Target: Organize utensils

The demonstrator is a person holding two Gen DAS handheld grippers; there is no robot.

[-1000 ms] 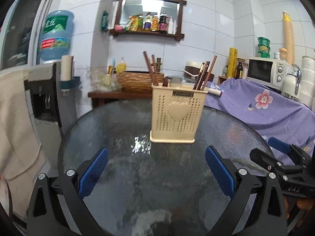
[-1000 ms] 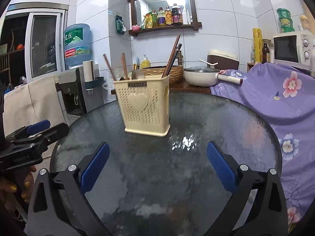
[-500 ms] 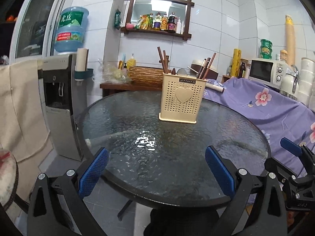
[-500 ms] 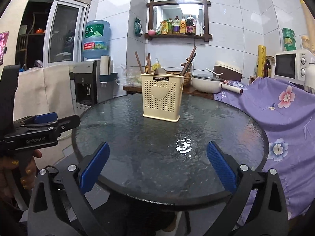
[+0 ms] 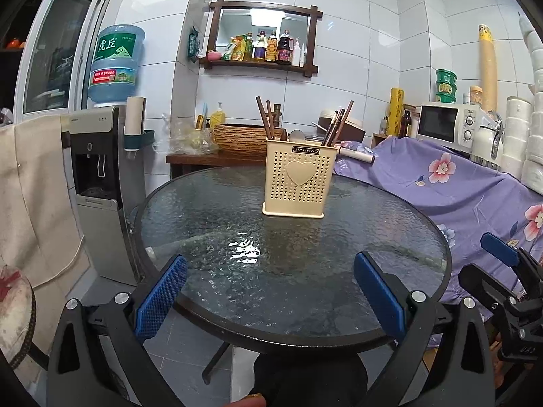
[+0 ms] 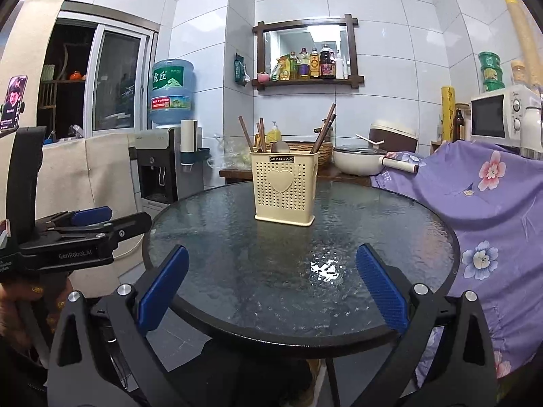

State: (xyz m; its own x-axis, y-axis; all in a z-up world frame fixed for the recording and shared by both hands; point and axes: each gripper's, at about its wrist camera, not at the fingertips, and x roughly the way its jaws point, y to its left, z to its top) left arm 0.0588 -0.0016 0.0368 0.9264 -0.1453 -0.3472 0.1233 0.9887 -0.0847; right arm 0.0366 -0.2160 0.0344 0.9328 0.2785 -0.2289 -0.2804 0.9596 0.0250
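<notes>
Both of my claws hang at the near edge of the round glass table (image 5: 356, 332), fingers spread wide with nothing between them. From my left claw (image 5: 269, 291) the blue pads (image 5: 159, 296) frame bare glass; the same holds for my right claw (image 6: 271, 288). Straight ahead of both, well beyond the fingertips, the cream utensil holder (image 5: 298, 178) stands upright toward the far side of the table, its heart-shaped front facing me. Brown chopsticks (image 5: 263, 117) lean out of its left part, another bunch of chopsticks (image 5: 339, 125) sticks out of its right part, and a spoon (image 5: 297, 135) peeks just over the rim between them. Off to the right of my left claw I see my right claw's side. In the right view my left claw sits off to the left, gripped by a hand (image 6: 20, 308). A purple flowered cloth (image 6: 492, 200) drapes beside the table on the right, and a water dispenser (image 5: 101, 156) stands off to the left.
</notes>
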